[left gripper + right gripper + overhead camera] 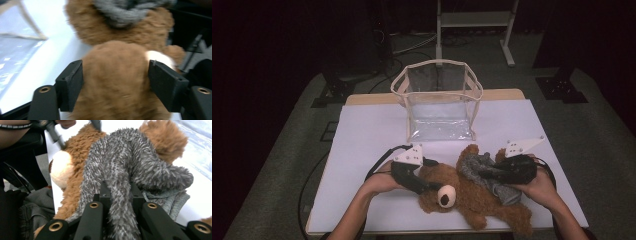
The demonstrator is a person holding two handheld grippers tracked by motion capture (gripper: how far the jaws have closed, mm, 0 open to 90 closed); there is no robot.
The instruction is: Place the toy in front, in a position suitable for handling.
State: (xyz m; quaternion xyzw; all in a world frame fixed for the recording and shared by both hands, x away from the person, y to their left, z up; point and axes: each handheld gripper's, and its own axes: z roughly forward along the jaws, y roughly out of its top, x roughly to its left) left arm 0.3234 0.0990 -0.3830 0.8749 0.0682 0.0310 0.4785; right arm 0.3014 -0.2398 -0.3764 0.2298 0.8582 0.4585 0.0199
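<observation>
A brown teddy bear [462,195] lies on the white table [372,130] near its front edge, with a grey fuzzy garment [477,167] bunched over its body. My left gripper [432,187] comes in from the left, and its jaws stand on either side of the bear's head [112,57], both pads against the fur. From the right, my right gripper [489,174] is shut on a fold of the grey garment [130,160], which is pinched between its jaws [120,195]. The bear's white muzzle [60,167] faces the person.
A clear plastic bag with cream trim [439,100] stands open at the back middle of the table. Cables trail from both grippers over the table. White metal stand legs [507,45] are on the floor beyond the table.
</observation>
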